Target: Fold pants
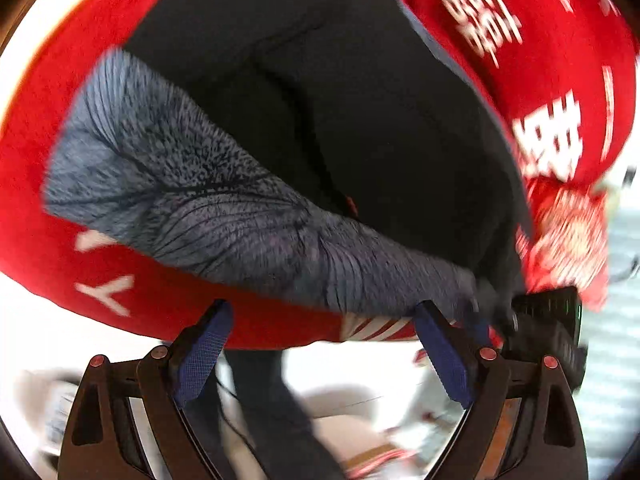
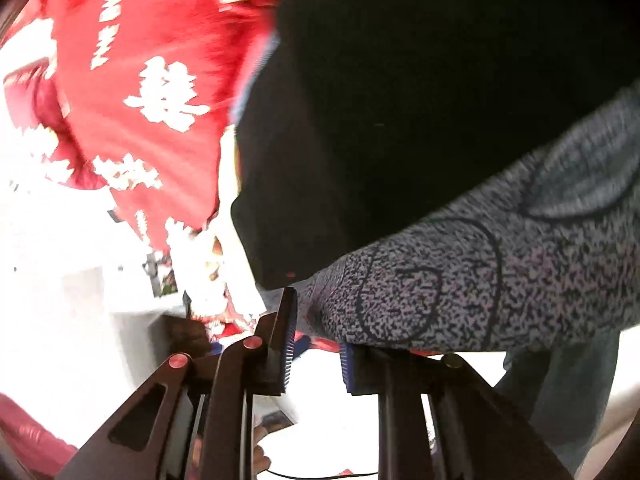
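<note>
Black pants lie spread on a red cloth, their grey ribbed waistband toward me. My left gripper is open, its blue pads wide apart just short of the waistband's lower edge, with nothing between them. At the waistband's right end sits the right gripper's black body. In the right wrist view, the speckled grey waistband rests over the fingers. My right gripper has its jaws narrow, with the waistband's corner caught at the tips. The picture is blurred.
The red cloth bears white characters and hangs over the table's near edge. Below are a bright white floor, a person's dark trouser leg, a cardboard piece and a thin cable.
</note>
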Tool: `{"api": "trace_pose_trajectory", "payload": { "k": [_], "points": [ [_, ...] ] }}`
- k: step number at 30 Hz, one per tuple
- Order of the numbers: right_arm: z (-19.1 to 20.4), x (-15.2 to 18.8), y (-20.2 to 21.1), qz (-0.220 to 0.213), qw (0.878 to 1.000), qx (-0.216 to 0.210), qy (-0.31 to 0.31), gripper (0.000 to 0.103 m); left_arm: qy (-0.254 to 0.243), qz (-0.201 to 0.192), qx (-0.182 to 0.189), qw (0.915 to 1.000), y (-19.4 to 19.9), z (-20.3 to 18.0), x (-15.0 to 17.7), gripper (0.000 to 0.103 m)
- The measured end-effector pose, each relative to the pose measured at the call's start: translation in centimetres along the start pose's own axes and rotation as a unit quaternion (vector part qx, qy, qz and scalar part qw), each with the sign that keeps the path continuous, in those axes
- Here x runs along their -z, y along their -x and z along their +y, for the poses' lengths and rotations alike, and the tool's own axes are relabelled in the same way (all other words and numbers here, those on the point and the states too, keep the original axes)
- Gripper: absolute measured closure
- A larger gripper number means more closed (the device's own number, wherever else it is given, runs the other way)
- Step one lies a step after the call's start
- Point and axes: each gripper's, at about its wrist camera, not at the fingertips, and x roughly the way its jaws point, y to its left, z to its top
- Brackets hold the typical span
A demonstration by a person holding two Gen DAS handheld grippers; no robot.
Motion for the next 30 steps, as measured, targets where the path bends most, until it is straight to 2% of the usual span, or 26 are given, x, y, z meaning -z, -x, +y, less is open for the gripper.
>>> {"api": "trace_pose_trajectory", "payload": {
  "k": [4,5,7,9,14,18,22,23,24,25,26,27,28,30],
  "points": [
    [1.1,0.0,0.6,0.025,0.999,0.016,0.027,0.082,0.047,-0.033,0.022,0.9981,0.0,0.3,-1.4,0.010],
    [1.1,0.0,0.9,0.030,0.999,0.022,0.031,0.079,0.047,-0.037,0.021,0.9980,0.1,0.2,-1.5,0.010],
    [0.7,0.1,1.8,0.029,0.998,0.041,0.030,0.078,0.020,-0.050,0.006,0.9985,0.6,-0.6,-1.6,0.018],
    [-1.9,0.9,2.9,0.018,0.998,0.063,0.013,0.069,-0.009,-0.048,-0.009,0.9988,0.6,-1.0,-1.7,0.019],
    [-6.5,1.7,7.2,-0.047,0.994,0.091,-0.035,0.062,-0.031,-0.042,-0.025,0.9983,0.7,-0.6,-2.1,0.022],
    [-9.5,1.7,10.0,-0.100,0.989,0.070,-0.084,0.061,-0.046,-0.033,-0.040,0.9976,-0.1,-1.6,-2.4,0.022],
    [-11.9,1.8,11.5,-0.141,0.980,0.005,-0.143,0.060,-0.055,-0.026,-0.056,0.9966,-0.5,-2.4,-2.5,0.022],
    [-12.9,1.8,11.7,-0.151,0.973,-0.027,-0.172,0.060,-0.055,-0.026,-0.062,0.9962,-0.5,-2.4,-2.6,0.028],
    [-13.5,1.9,11.8,-0.158,0.968,-0.047,-0.189,0.065,-0.053,-0.028,-0.071,0.9957,-0.6,-2.4,-2.7,0.038],
    [-13.7,1.9,12.2,-0.167,0.964,-0.056,-0.199,0.074,-0.051,-0.030,-0.076,0.9953,-0.6,-2.3,-2.8,0.043],
    [-13.5,1.8,12.5,-0.172,0.963,-0.051,-0.201,0.093,-0.050,-0.033,-0.078,0.9952,-0.4,-2.1,-2.8,0.057],
    [-12.9,1.6,13.0,-0.173,0.965,-0.045,-0.194,0.093,-0.048,-0.033,-0.071,0.9957,-0.1,-1.7,-2.9,0.075],
    [-12.1,1.2,13.4,-0.168,0.967,-0.039,-0.185,0.094,-0.045,-0.029,-0.062,0.9967,0.1,-1.5,-3.0,0.081],
    [-10.1,0.4,14.5,-0.153,0.975,-0.021,-0.158,0.094,-0.038,-0.028,-0.057,0.9973,0.9,-1.6,-3.2,0.082]
  ]
}}
